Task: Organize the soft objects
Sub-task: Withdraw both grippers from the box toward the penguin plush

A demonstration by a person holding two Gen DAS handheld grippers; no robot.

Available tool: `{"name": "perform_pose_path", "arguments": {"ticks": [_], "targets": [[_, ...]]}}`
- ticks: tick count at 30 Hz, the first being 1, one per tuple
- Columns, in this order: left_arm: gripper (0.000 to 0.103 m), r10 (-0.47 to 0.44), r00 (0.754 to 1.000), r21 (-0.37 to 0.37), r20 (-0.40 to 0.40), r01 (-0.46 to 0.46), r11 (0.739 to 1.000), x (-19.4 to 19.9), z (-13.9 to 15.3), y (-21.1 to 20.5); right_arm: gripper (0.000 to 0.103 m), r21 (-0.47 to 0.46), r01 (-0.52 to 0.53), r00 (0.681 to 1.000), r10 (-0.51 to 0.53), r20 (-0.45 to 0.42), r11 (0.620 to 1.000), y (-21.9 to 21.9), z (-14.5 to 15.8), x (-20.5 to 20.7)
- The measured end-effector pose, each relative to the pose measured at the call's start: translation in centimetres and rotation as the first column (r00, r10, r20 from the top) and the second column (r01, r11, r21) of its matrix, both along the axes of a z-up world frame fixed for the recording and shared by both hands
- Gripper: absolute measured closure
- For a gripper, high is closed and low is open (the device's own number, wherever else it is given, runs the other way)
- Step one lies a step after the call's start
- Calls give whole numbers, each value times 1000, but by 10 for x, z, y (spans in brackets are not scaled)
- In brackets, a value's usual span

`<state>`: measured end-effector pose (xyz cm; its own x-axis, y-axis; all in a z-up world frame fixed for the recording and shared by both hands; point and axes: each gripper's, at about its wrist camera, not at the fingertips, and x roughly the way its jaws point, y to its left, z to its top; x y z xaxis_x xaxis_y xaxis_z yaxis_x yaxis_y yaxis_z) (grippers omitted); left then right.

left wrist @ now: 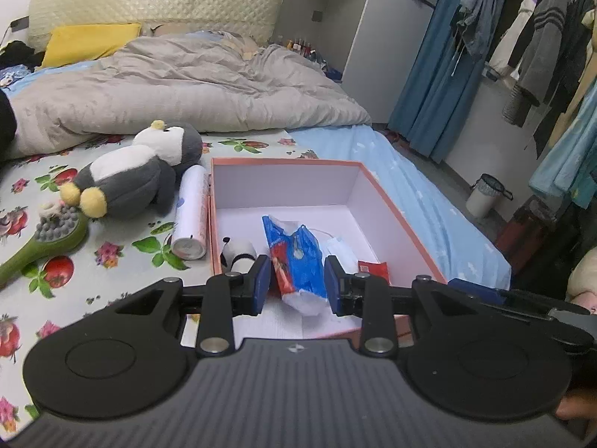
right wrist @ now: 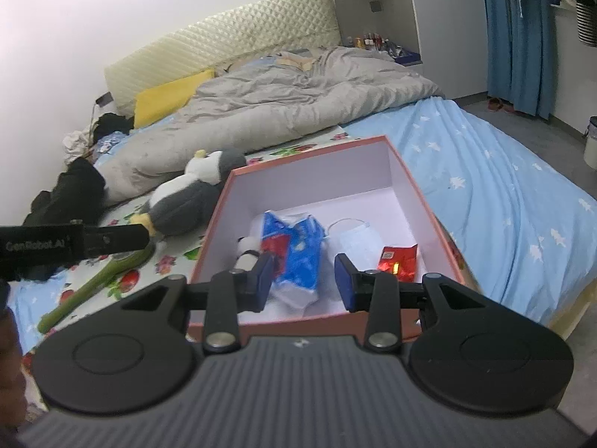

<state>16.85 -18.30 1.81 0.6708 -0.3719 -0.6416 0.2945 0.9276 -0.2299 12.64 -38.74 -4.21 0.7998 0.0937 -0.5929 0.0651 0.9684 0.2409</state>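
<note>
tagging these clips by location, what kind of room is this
Most likely a bedroom in a home. A bed with a rumpled grey duvet and padded headboard fills the view, and clothes hang on a rack beside it.

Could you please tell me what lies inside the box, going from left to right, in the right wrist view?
Small panda toy → blue tissue pack → face mask → red packet.
</note>
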Motion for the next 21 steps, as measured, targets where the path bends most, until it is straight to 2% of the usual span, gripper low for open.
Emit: {"name": "perform_pose_path", "arguments": {"ticks": [13,21], "targets": [[66,67,998,-27,2,-67,997,-66,-2,57,63,-3,-53,998,53,16,999,44,-1,-44],[67,141,990,-30,15,-141,990,-95,-1,97,63,1,-146,989,146,22,989,85,-4,-60]]}}
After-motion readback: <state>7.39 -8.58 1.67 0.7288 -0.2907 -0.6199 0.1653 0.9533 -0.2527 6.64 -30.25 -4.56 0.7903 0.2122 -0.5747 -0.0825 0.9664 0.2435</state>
